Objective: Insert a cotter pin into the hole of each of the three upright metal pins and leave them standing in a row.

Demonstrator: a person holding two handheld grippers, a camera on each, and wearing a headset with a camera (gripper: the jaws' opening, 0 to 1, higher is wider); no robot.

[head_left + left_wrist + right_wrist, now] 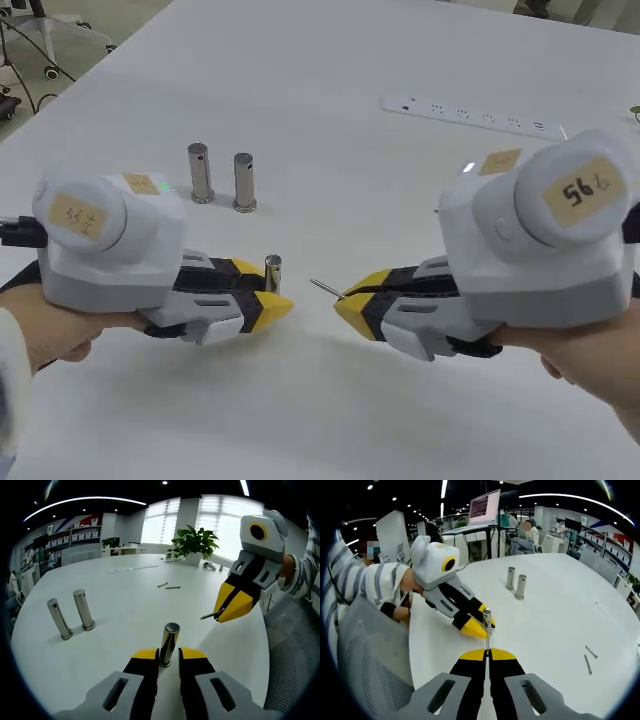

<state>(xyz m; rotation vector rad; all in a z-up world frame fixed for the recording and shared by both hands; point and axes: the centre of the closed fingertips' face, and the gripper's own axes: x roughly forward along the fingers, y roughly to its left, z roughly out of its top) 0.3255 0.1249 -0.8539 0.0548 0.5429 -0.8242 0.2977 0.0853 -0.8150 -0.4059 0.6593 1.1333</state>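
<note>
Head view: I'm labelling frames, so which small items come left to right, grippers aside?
In order: leftmost upright silver metal pin → second upright silver metal pin → nearer third silver metal pin → thin cotter pin → white power strip.

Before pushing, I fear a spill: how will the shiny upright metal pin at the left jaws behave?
Tall on a small foot, the metal pin would probably tip. Round, so likely rolls once down. Polished, perhaps slippery, though the left gripper holds it.

Cylindrical metal pins (201,172) were silver; thin cotter pin (325,288) grey. Left gripper (283,303), right gripper (342,300) had white-grey bodies, yellow-black jaws. Tabletop (330,180) was white; sleeve (370,587) grey-white striped.
</note>
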